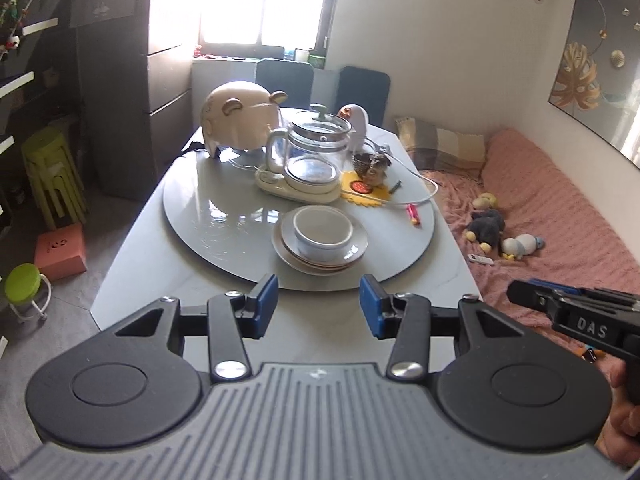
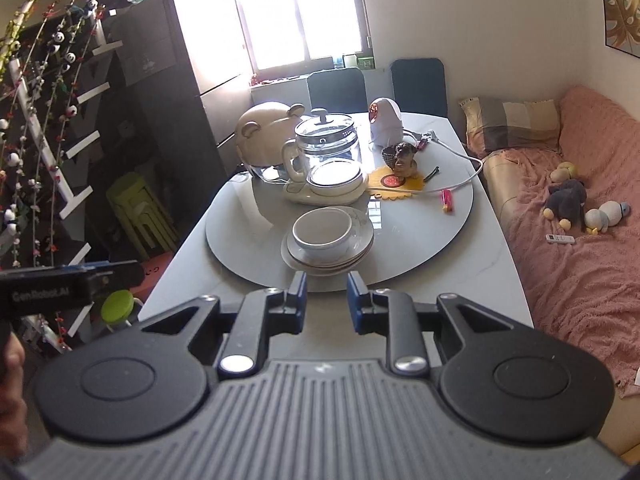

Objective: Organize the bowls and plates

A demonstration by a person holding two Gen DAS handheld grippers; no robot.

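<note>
Bowl [image 1: 323, 237] stacked on plates [image 1: 352, 251] at twelve o'clock of both empty grippers, left gripper [image 1: 318, 310] spread, right gripper [image 2: 327, 303] narrowly parted; risk of toppling if nudged off-centre toward kettle [image 1: 310, 152].

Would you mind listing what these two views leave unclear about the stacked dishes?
- Plate count: in both views the bowl covers the plates; only stacked rims show.
- Bowl's contents: its near wall hides the bottom in the right wrist view.
- Plate pattern: a faint mark in the right wrist view, too small to read.
</note>
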